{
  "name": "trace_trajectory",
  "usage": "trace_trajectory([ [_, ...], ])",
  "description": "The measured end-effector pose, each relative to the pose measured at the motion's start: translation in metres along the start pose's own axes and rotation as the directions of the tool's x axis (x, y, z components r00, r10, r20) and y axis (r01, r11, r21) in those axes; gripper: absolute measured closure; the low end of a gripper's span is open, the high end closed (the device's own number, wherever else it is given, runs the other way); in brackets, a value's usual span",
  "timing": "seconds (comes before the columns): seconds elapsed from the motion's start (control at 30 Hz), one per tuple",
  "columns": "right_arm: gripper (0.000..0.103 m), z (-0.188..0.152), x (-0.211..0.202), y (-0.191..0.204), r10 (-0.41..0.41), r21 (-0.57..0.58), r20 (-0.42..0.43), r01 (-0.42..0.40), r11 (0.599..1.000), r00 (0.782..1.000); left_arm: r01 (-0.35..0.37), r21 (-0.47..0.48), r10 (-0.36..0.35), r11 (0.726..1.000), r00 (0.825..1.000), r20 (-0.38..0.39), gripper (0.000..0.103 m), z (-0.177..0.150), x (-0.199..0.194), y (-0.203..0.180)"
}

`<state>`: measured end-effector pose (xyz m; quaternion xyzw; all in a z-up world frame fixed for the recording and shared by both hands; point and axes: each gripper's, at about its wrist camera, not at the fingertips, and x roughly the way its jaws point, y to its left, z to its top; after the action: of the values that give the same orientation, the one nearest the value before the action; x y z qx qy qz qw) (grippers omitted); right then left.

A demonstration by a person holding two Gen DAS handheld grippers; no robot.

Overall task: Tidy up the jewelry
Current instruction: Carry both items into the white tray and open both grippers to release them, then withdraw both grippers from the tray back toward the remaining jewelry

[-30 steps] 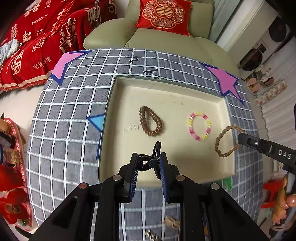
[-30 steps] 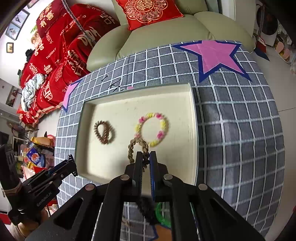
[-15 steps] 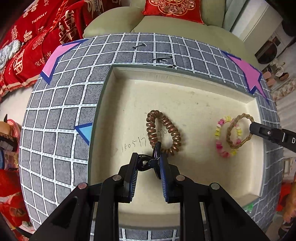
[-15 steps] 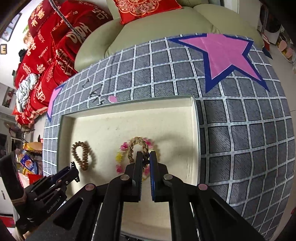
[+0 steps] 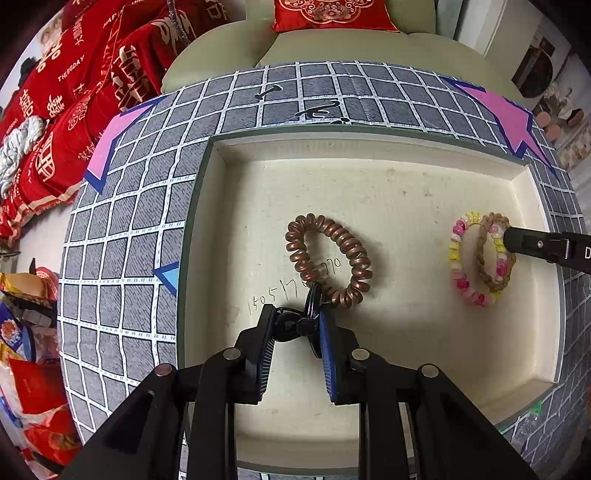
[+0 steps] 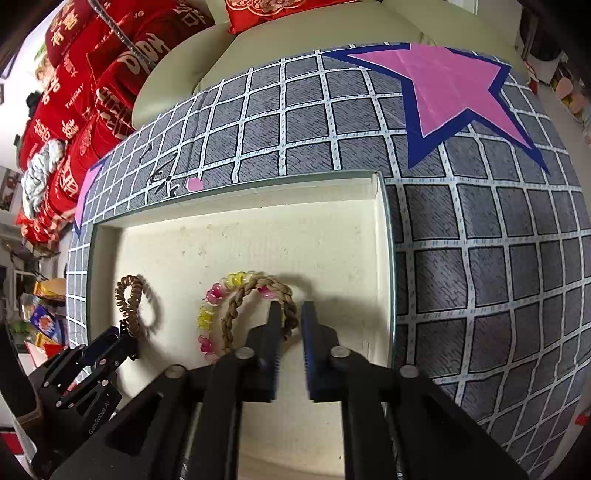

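Coiled copper hair tie, braided bracelet — cream tray

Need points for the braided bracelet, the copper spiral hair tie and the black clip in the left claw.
braided bracelet point(image 6: 236, 306), right wrist view, left side of its loop.
copper spiral hair tie point(image 5: 349, 245), left wrist view, upper right coils.
black clip point(image 5: 313, 300), left wrist view, tip sticking out past the claw.

A grey grid-patterned tablecloth with pink stars covered the table. Beyond the table stood a pale green sofa bearing a red embroidered cushion; red bedding was heaped left of the sofa.
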<state>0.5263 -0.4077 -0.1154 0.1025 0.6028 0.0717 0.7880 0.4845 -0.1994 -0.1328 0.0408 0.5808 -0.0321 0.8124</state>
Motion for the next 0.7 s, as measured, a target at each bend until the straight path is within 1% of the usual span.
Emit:
trace_trajectory([
  [0.03, 0.075, 0.000, -0.001, 0.001, 0.001, -0.002, -0.001, -0.001, 1.000, 1.000, -0.004, 0.002, 0.004, 1.000, 1.000, 0.000, 0.072, 0.000, -0.001, -0.001],
  [0.07, 0.060, 0.000, -0.001, 0.001, 0.003, -0.001, -0.001, -0.003, 1.000, 1.000, -0.007, 0.005, 0.007, 1.000, 1.000, 0.002, 0.072, -0.001, -0.002, -0.001],
  [0.1, 0.049, 0.000, -0.003, 0.002, 0.011, 0.001, 0.005, -0.011, 1.000, 1.000, -0.009, 0.007, 0.009, 1.000, 1.000, 0.003, 0.072, -0.001, -0.003, -0.001],
  [0.13, 0.047, 0.000, -0.004, 0.003, 0.017, 0.002, 0.010, -0.017, 1.000, 1.000, -0.011, 0.010, 0.011, 1.000, 1.000, 0.009, 0.071, -0.001, -0.006, -0.001],
  [0.17, 0.046, 0.000, -0.006, 0.004, 0.025, 0.003, 0.017, -0.025, 1.000, 1.000, -0.016, 0.013, 0.016, 1.000, 1.000, 0.018, 0.062, -0.001, -0.008, -0.001],
  [0.2, 0.045, 0.001, -0.009, 0.005, 0.033, 0.004, 0.024, -0.034, 0.999, 0.999, -0.021, 0.016, 0.021, 1.000, 0.999, 0.024, 0.050, -0.001, -0.010, -0.002],
  [0.23, 0.043, 0.002, -0.010, 0.006, 0.039, 0.004, 0.027, -0.039, 0.999, 0.999, -0.025, 0.012, 0.025, 1.000, 0.999, 0.032, 0.021, -0.001, -0.012, -0.001],
  [0.27, 0.040, 0.002, -0.012, 0.007, 0.044, 0.005, 0.032, -0.044, 0.999, 0.999, -0.030, 0.005, 0.029, 1.000, 0.998, 0.055, 0.012, -0.002, -0.017, 0.000],
  [0.3, 0.038, 0.002, -0.015, 0.008, 0.051, 0.006, 0.040, -0.051, 0.999, 0.998, -0.029, 0.004, 0.029, 1.000, 0.997, 0.070, 0.012, -0.002, -0.021, 0.000],
  [0.47, 0.034, 0.001, -0.026, 0.013, 0.070, 0.014, 0.061, -0.071, 0.997, 0.996, -0.019, 0.006, 0.019, 1.000, 0.998, 0.063, 0.012, 0.001, -0.026, -0.001],
  [0.53, 0.031, 0.000, -0.031, 0.012, 0.081, 0.021, 0.069, -0.083, 0.996, 0.994, -0.008, -0.002, 0.008, 1.000, 0.998, 0.066, 0.012, 0.001, -0.031, 0.001],
  [0.6, 0.023, -0.002, -0.039, 0.011, 0.094, 0.026, 0.081, -0.096, 0.995, 0.992, -0.004, -0.006, 0.005, 1.000, 0.997, 0.074, 0.011, -0.001, -0.037, 0.003],
  [0.63, 0.023, -0.003, -0.042, 0.010, 0.098, 0.029, 0.086, -0.101, 0.994, 0.991, -0.007, -0.007, 0.008, 1.000, 0.997, 0.078, 0.000, -0.002, -0.039, 0.003],
  [0.7, 0.023, -0.007, -0.048, 0.007, 0.109, 0.039, 0.093, -0.113, 0.993, 0.990, -0.012, -0.011, 0.013, 1.000, 0.995, 0.095, 0.000, -0.006, -0.046, 0.005],
])
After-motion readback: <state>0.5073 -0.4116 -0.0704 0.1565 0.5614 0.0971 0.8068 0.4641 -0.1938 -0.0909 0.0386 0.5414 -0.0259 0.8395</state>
